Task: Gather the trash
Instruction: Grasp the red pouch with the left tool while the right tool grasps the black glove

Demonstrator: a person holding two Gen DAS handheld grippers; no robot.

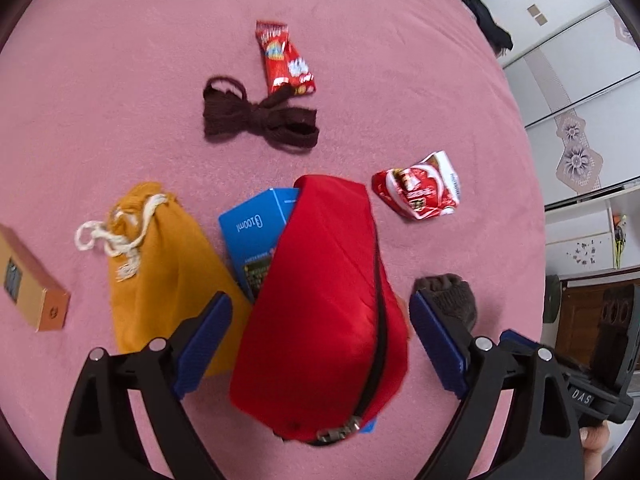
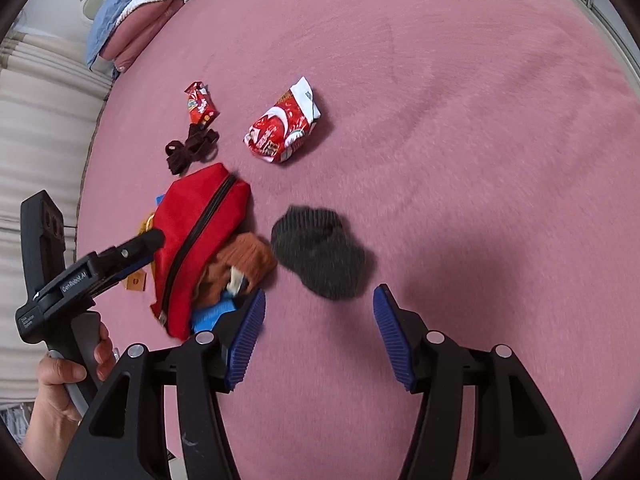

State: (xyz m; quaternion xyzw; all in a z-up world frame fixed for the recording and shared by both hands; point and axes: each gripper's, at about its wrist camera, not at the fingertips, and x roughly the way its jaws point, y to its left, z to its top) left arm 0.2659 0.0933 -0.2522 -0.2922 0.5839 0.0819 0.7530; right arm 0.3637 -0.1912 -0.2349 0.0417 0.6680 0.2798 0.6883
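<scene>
On the pink bed cover lie two snack wrappers: a flat red one (image 1: 286,58) (image 2: 201,105) farther off and a crumpled red-and-white one (image 1: 418,186) (image 2: 285,122). A red zip pouch (image 1: 324,300) (image 2: 200,240) lies on a blue carton (image 1: 256,236). My left gripper (image 1: 320,344) is open with its jaws on either side of the pouch, not closed on it. My right gripper (image 2: 319,336) is open and empty, just short of a dark grey sock (image 2: 320,256) (image 1: 448,296).
A yellow drawstring bag (image 1: 160,264), a brown box (image 1: 28,276), a dark brown cord (image 1: 260,116) (image 2: 190,150) and an orange knit item (image 2: 244,264) lie around the pouch. Pillows (image 2: 132,12) sit at the bed's far left. Cabinets (image 1: 576,92) stand beyond the bed.
</scene>
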